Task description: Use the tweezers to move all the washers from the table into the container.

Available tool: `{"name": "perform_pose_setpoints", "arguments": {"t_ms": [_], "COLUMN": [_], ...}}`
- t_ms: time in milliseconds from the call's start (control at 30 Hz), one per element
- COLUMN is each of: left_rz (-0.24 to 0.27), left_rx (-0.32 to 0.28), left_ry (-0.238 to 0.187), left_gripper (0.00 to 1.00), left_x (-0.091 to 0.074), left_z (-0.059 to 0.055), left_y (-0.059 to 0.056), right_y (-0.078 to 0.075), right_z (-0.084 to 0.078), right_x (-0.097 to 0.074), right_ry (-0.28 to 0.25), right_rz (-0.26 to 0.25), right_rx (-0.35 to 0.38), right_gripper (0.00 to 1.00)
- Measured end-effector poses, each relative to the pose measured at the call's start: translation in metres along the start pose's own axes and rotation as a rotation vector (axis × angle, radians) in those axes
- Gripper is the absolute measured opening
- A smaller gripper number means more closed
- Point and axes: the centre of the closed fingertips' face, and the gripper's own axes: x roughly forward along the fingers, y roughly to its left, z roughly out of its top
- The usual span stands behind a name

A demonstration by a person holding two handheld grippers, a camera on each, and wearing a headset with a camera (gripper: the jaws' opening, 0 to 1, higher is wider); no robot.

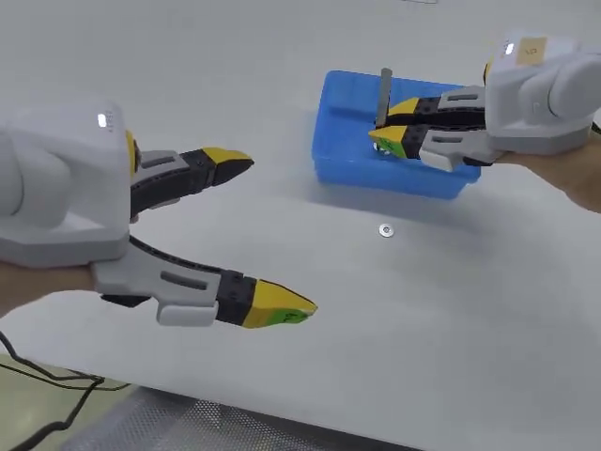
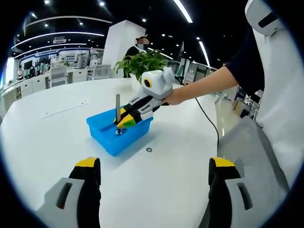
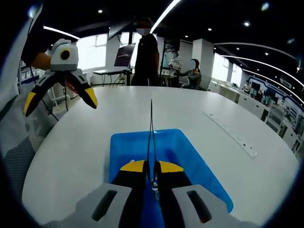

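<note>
White tabletop [image 1: 451,329] carries one washer [image 1: 386,230] just outside the blue container [image 1: 347,99], nearer the right gripper [image 1: 390,139], which clamps the tweezers [image 1: 384,94] over the container, tips apparently pointing down, while the left gripper [image 1: 274,235] hangs wide open.

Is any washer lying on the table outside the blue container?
Yes, one washer lies on the white table beside the blue container.

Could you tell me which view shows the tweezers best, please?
The left gripper view: the grey metal tweezers stand side-on above the right hand-held gripper. The head view shows their upper end; the right gripper view, a thin edge-on line.
</note>
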Motion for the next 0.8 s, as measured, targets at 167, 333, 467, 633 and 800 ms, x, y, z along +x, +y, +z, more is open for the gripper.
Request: {"name": "perform_pose_setpoints", "arguments": {"t_ms": [167,333,467,633,800], "left_rz": [0.003,0.004,0.001,0.006,0.038], "left_rx": [-0.001,-0.003,-0.001,0.006,0.014], "left_ry": [0.004,0.003,0.007,-0.022,-0.099], "left_gripper": [1.0,1.0,1.0,1.0,0.99], "left_x": [-0.001,-0.002,-0.001,0.003,0.017], "left_z": [0.0,0.001,0.0,0.011,0.041], "left_y": [0.001,0.001,0.0,0.007,0.031], "right_y": [0.002,0.003,0.004,0.006,0.007], "right_z": [0.001,0.004,0.006,0.011,0.013], "right_x": [0.001,0.001,0.001,-0.003,-0.006], "right_ry": [0.005,-0.002,-0.007,-0.017,-0.017], "right_rz": [0.001,0.001,-0.003,-0.003,0.002], "right_rx": [-0.003,-0.002,-0.002,-0.001,-0.006], "right_gripper": [0.1,0.1,0.09,0.08,0.07]}}
